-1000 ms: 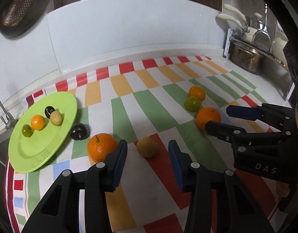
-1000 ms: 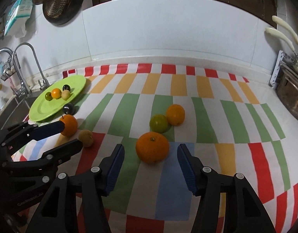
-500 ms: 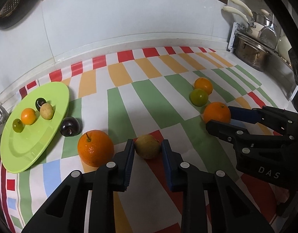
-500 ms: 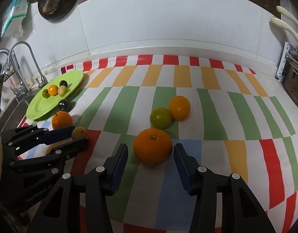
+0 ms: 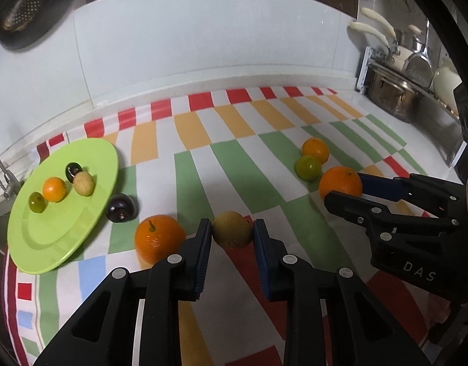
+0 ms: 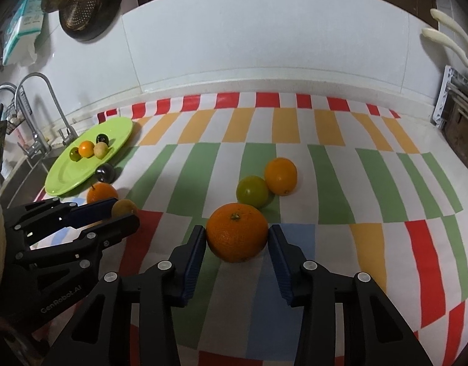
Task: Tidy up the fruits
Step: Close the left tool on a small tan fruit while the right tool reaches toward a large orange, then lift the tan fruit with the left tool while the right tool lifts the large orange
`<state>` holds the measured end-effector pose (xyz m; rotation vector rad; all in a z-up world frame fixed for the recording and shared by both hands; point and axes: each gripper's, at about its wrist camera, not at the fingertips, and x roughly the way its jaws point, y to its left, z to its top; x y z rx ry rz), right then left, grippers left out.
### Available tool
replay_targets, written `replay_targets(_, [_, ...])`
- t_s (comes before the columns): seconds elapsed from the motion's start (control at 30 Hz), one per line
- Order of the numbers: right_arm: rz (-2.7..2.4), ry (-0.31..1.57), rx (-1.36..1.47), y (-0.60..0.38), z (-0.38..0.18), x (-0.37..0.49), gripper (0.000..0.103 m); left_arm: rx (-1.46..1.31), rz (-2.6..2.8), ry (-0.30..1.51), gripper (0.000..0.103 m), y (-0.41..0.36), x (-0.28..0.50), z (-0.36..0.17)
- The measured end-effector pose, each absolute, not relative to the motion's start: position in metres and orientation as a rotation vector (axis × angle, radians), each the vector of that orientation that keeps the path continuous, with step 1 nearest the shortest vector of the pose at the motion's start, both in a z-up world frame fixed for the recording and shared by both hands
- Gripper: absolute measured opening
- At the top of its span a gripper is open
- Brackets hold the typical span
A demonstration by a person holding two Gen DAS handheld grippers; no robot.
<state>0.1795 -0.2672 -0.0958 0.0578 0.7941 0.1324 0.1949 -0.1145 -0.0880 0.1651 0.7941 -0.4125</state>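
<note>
The left tongs (image 5: pixel 232 231) pinch a small yellow-brown fruit (image 5: pixel 232 229) that rests on the striped cloth (image 5: pixel 252 180) covering the bench, well apart from the green plate (image 5: pixel 60 231). The right tongs (image 6: pixel 237 238) have just been closing around a large orange (image 6: pixel 237 231), their pads at its sides, farther still from the plate. Beside the plate's near rim lie a dark plum (image 5: pixel 121 207) and a second orange (image 5: pixel 159 238); on the plate sit four small fruits.

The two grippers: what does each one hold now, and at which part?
The left gripper clamps the yellowish-brown fruit at its two sides. The right gripper, jaws just closing, has its pads at the sides of the large orange.
</note>
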Motion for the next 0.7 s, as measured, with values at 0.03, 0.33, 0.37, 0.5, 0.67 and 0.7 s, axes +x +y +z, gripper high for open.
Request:
replay_targets(0.03, [0.134, 0.789, 0.059, -0.267, -0.093, 0.178, 0.043, 0.161, -0.410, 0.787, 0.028, -0.113, 0.193, -0.084])
replay_targets(0.33, [0.174, 0.722, 0.050, -0.246, -0.062, 0.164, 0.043, 0.128, -0.377, 0.721, 0.028, -0.089, 0.175, -0.054])
replay_targets(0.37, [0.178, 0.715, 0.049, -0.243, -0.060, 0.163, 0.043, 0.125, -0.373, 0.714, 0.028, -0.086, 0.173, -0.051])
replay_targets(0.5, [0.199, 0.687, 0.044, -0.230, -0.046, 0.158, 0.043, 0.108, -0.358, 0.676, 0.028, -0.072, 0.165, -0.037])
replay_targets(0.67, [0.224, 0.654, 0.033, -0.215, -0.032, 0.153, 0.043, 0.103, -0.334, 0.626, 0.028, -0.055, 0.154, -0.020])
replay_targets(0.7, [0.231, 0.645, 0.030, -0.211, -0.029, 0.152, 0.043, 0.100, -0.328, 0.617, 0.028, -0.051, 0.152, -0.017])
